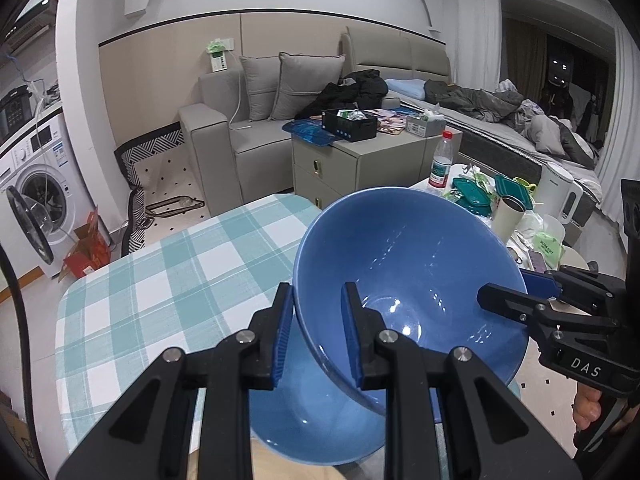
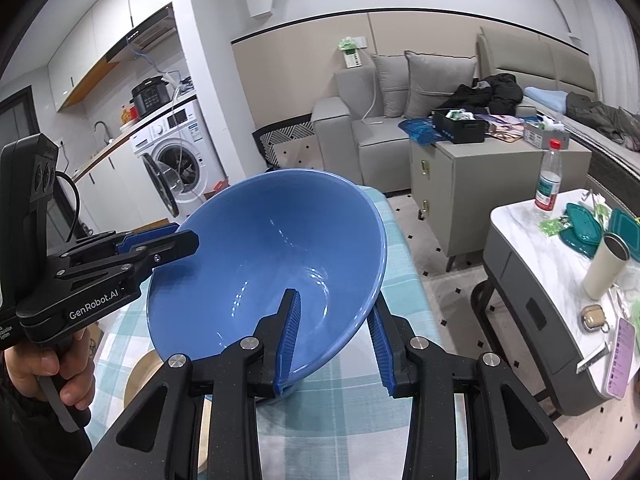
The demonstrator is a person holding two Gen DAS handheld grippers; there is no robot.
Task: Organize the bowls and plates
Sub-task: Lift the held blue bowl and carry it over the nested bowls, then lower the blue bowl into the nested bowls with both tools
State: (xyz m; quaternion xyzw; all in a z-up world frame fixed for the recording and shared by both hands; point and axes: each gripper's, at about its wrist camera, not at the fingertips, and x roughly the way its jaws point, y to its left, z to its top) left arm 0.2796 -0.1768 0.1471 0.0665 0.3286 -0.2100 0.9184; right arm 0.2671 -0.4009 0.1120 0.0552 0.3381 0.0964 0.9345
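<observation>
Glossy blue ceramic bowl [image 1: 408, 264], tilted above checked tablecloth [image 1: 160, 280]; left gripper [image 1: 316, 320] and right gripper [image 2: 336, 320] each clamped on its rim.

A checked-cloth table [image 1: 168, 280] carries 1 blue bowl [image 1: 316, 428].

The left gripper [image 1: 316, 332] points forward and downward, its jaws clamped on the near rim of the blue bowl [image 1: 404, 256]. The right gripper [image 2: 334, 336] is angled down alike, pinching the opposite rim. A hand [image 2: 44, 364] wraps the left gripper's handle, fingers [image 2: 78, 394] curled on the trigger.
</observation>
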